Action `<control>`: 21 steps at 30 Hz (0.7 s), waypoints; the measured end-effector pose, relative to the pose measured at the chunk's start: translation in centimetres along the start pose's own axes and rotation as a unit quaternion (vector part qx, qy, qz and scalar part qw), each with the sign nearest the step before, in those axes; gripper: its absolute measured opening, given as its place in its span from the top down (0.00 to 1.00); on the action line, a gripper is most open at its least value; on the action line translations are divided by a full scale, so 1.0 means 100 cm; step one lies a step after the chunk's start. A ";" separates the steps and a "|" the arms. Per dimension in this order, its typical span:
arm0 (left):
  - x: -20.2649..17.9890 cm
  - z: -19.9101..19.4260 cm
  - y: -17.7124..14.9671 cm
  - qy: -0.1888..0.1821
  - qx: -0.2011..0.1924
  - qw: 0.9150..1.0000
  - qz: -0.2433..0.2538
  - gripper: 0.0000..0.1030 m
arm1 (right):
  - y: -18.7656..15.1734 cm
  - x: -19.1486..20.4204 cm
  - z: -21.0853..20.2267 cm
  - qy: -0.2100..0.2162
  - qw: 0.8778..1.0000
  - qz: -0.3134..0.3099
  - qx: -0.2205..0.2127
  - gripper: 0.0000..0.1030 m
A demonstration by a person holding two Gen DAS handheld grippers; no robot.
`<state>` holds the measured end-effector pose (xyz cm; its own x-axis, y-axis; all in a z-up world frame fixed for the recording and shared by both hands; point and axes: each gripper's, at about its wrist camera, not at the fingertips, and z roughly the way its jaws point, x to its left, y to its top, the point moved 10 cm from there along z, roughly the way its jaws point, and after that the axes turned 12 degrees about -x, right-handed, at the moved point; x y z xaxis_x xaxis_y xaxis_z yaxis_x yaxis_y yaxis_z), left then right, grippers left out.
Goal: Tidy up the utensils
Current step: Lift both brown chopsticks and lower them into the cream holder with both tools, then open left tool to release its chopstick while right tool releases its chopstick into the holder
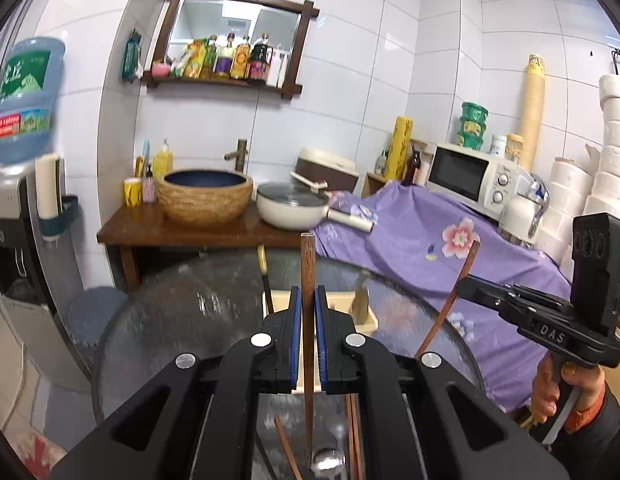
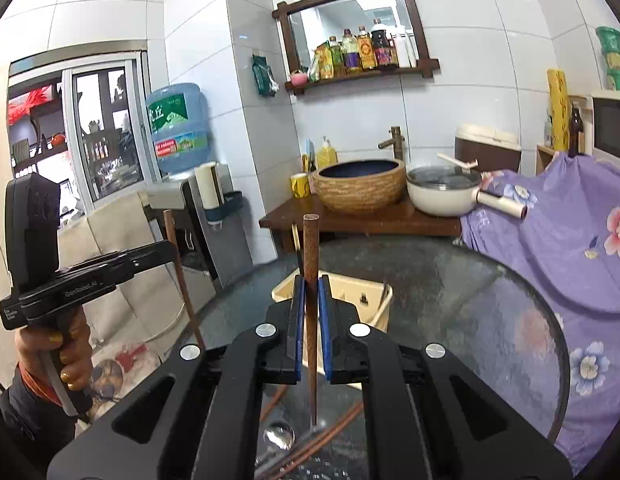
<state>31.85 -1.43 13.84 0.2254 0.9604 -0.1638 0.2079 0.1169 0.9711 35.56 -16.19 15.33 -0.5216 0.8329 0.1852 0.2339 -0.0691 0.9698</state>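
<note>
Left gripper [image 1: 308, 312] pinches one slim brown wooden chopstick [image 1: 308, 280] upright; right gripper [image 2: 311, 300] pinches another tapered brown wooden chopstick [image 2: 311, 248]. Both over round glass surface [image 2: 489, 300]. Cream plastic utensil holder [image 2: 373, 304] ahead: keep sticks vertical, lower tips into one compartment.

Two held chopsticks [image 1: 308, 280] [image 2: 310, 264], one utensil box [image 2: 361, 300], one spoon [image 2: 278, 436], one pan [image 1: 290, 210].

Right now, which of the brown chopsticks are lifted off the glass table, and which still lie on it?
Two are lifted: one upright in the left tool, one in the right tool. The other chopsticks lie flat on the glass table beside a spoon.
</note>
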 end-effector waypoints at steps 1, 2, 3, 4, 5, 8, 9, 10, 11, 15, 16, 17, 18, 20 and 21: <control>0.000 0.004 0.011 0.003 -0.006 1.000 0.002 0.93 | 0.007 0.001 0.002 0.000 1.000 0.001 -0.002 0.93; -0.001 0.007 0.019 0.008 -0.009 1.000 0.007 0.93 | 0.016 0.001 0.005 0.001 1.000 0.005 -0.004 0.93; -0.001 0.010 0.028 0.014 -0.014 1.000 0.011 0.93 | 0.022 0.001 0.008 0.002 1.000 0.007 -0.005 0.93; -0.002 0.013 0.033 0.016 -0.016 1.000 0.012 0.93 | 0.030 0.001 0.011 0.002 1.000 0.012 -0.005 0.93; -0.003 0.018 0.044 0.019 -0.021 1.000 0.012 0.93 | 0.041 0.001 0.015 0.001 1.000 0.016 -0.008 0.93; -0.004 0.031 0.070 0.028 -0.039 0.999 0.015 0.94 | 0.067 0.000 0.026 -0.008 1.000 0.010 -0.019 0.93; -0.004 0.034 0.076 0.030 -0.044 0.998 0.015 0.94 | 0.075 0.000 0.029 -0.009 1.000 0.011 -0.021 0.93; -0.004 0.039 0.083 0.031 -0.050 0.998 0.013 0.94 | 0.085 0.000 0.034 -0.011 1.000 0.013 -0.025 0.93; -0.003 0.045 0.091 0.035 -0.055 0.998 0.011 0.93 | 0.093 -0.001 0.038 -0.015 0.999 0.011 -0.028 0.93; -0.001 0.068 0.109 0.048 -0.072 0.996 0.009 0.93 | 0.115 -0.006 0.053 -0.035 0.998 0.000 -0.045 0.93; -0.002 0.073 0.112 0.051 -0.076 0.996 0.010 0.94 | 0.118 -0.008 0.058 -0.040 0.998 -0.002 -0.049 0.93; -0.002 0.080 0.113 0.054 -0.083 0.995 0.014 0.94 | 0.120 -0.012 0.062 -0.046 0.998 -0.007 -0.053 0.93; -0.002 0.085 0.112 0.058 -0.087 0.994 0.020 0.94 | 0.118 -0.016 0.069 -0.052 0.997 -0.010 -0.054 0.93; -0.001 0.096 0.103 0.064 -0.083 0.994 0.026 0.93 | 0.109 -0.023 0.079 -0.059 0.997 -0.005 -0.048 0.93; 0.001 0.104 0.092 0.063 -0.073 0.995 0.021 0.93 | 0.098 -0.028 0.085 -0.062 0.997 0.000 -0.042 0.93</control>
<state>43.72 -2.94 21.00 0.1073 0.9884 -0.1077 0.0583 0.1019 0.9931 46.33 -14.55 23.00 -0.4149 0.8941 0.1688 0.1615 -0.1102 0.9807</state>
